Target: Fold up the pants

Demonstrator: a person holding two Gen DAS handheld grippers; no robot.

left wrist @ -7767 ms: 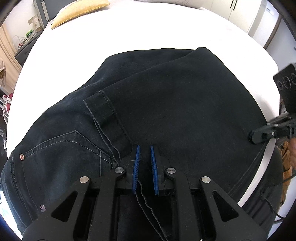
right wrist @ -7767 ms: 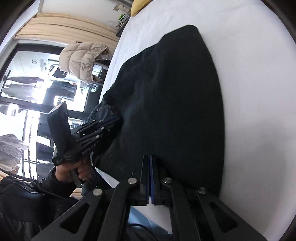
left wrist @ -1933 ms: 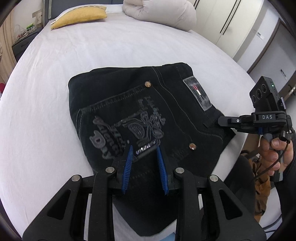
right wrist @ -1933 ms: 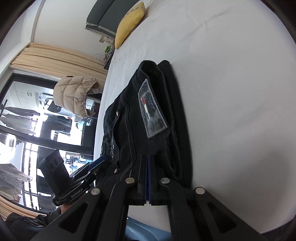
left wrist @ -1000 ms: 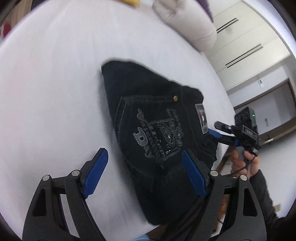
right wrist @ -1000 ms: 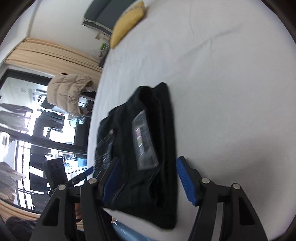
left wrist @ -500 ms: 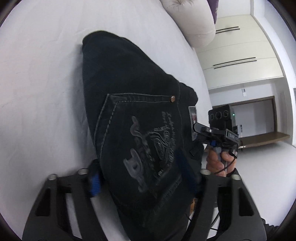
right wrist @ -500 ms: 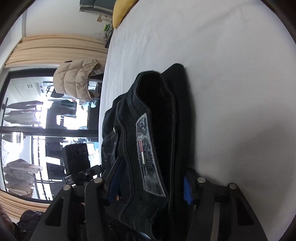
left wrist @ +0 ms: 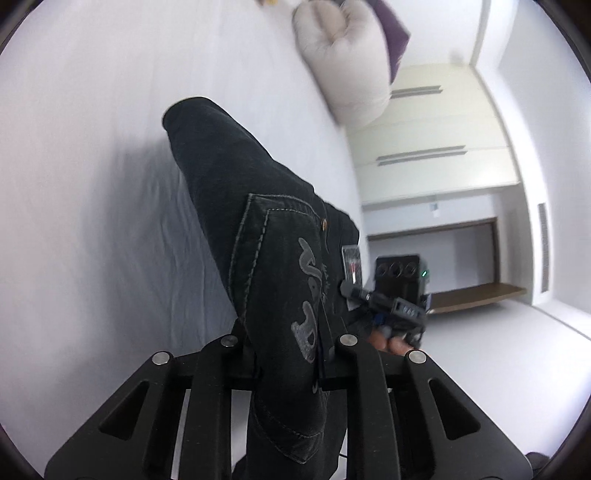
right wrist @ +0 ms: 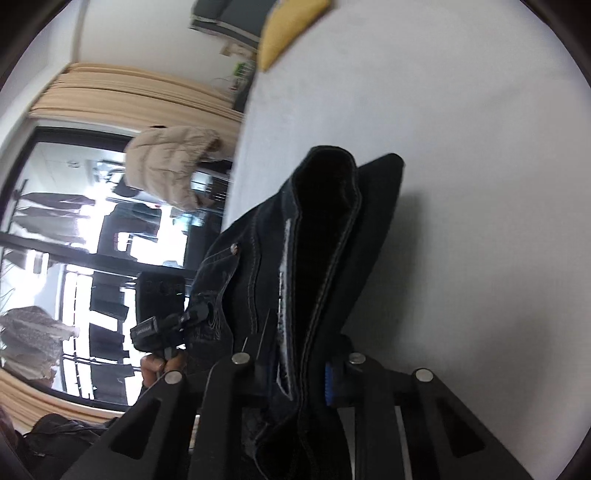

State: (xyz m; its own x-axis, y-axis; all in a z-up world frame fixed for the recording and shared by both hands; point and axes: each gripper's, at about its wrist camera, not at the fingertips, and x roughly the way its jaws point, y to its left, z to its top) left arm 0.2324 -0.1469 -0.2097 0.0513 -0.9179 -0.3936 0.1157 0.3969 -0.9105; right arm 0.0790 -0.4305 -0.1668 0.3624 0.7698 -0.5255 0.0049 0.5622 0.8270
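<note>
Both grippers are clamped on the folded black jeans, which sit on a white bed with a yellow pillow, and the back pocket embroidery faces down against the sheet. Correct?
Not quite. The embroidery on the jeans faces up, in plain sight in the left wrist view. The rest stands: left gripper and right gripper have just closed on the fabric, on a white bed with a yellow pillow.

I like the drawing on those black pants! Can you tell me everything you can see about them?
The black pants look like dark denim, folded into a thick bundle. A back pocket shows pale stitching, a grey printed design, a copper rivet and a small patch. Both the left gripper and the right gripper have just closed on the near edges; the far end droops toward the white bed.
</note>
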